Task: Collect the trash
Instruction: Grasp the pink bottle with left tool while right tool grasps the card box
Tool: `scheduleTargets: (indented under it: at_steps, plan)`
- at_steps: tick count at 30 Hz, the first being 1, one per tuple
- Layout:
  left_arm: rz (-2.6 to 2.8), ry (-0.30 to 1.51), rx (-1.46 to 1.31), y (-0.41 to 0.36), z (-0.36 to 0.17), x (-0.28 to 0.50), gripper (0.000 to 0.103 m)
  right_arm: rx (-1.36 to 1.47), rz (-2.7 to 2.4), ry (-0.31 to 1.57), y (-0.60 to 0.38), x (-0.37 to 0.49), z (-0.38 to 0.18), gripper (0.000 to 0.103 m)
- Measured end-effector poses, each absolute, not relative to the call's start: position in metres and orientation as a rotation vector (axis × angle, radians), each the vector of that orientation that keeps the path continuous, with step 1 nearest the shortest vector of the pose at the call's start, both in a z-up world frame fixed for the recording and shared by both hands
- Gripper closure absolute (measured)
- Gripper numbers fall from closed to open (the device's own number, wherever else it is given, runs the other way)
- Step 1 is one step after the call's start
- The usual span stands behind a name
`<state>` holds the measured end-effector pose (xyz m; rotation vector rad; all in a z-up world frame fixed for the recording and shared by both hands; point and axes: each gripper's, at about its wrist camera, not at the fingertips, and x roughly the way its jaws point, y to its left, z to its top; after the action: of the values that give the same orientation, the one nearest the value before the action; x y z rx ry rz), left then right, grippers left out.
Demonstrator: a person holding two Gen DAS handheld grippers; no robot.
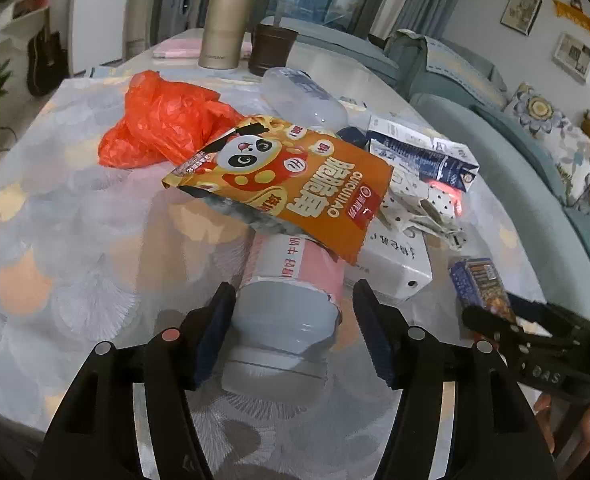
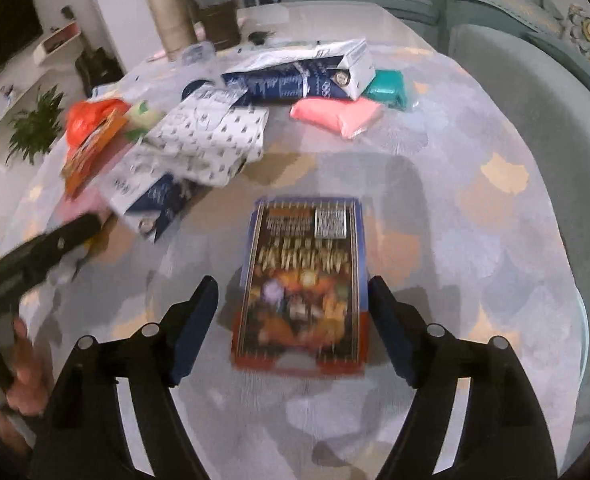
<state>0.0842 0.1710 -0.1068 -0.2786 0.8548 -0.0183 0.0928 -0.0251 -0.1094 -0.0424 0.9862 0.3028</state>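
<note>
A plastic bottle (image 1: 287, 320) with a pink label lies on the table between the fingers of my left gripper (image 1: 293, 312). The left pad is against it and the right pad stands clear, so the jaws are open. An orange panda snack bag (image 1: 283, 184) rests across the bottle's far end. My right gripper (image 2: 293, 300) is open around a flat blue-edged snack packet (image 2: 303, 280) on the cloth, with a gap on the left side. Behind them lie an orange plastic bag (image 1: 163, 124), a crushed milk carton (image 2: 295, 76) and a dotted white wrapper (image 2: 207, 140).
A pink packet (image 2: 335, 114) and a teal packet (image 2: 387, 88) lie near the carton. A clear bottle (image 1: 303, 98), a white box (image 1: 391, 268), a beige thermos (image 1: 225, 20) and a brown cup (image 1: 271, 50) are further back. A sofa (image 1: 535, 184) curves along the table's right side.
</note>
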Motion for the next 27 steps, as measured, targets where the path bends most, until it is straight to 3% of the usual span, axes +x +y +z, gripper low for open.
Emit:
scheduleTargets:
  at_steps: [3, 13, 20, 23, 25, 27]
  plan:
    - [0.022, 0.862, -0.230, 0.165, -0.107, 0.087, 0.055, -0.098, 0.274, 0.964, -0.021, 0.091, -0.109, 0.046]
    - [-0.097, 0.733, -0.390, 0.176, -0.085, 0.049, 0.058, 0.039, 0.353, 0.916, -0.059, 0.070, -0.084, 0.047]
    - [-0.141, 0.854, -0.343, 0.163, -0.097, 0.015, 0.058, 0.071, 0.327, 0.885, -0.092, 0.048, -0.066, 0.047]
    - [-0.157, 0.907, -0.337, 0.158, -0.107, 0.010, 0.055, 0.080, 0.297, 0.901, -0.106, 0.042, -0.072, 0.047]
    - [-0.161, 0.904, -0.343, 0.159, -0.107, 0.014, 0.041, 0.101, 0.288, 0.924, -0.114, 0.039, -0.079, 0.047]
    - [-0.149, 0.896, -0.358, 0.160, -0.104, 0.023, 0.036, 0.110, 0.282, 0.937, -0.120, 0.036, -0.084, 0.047]
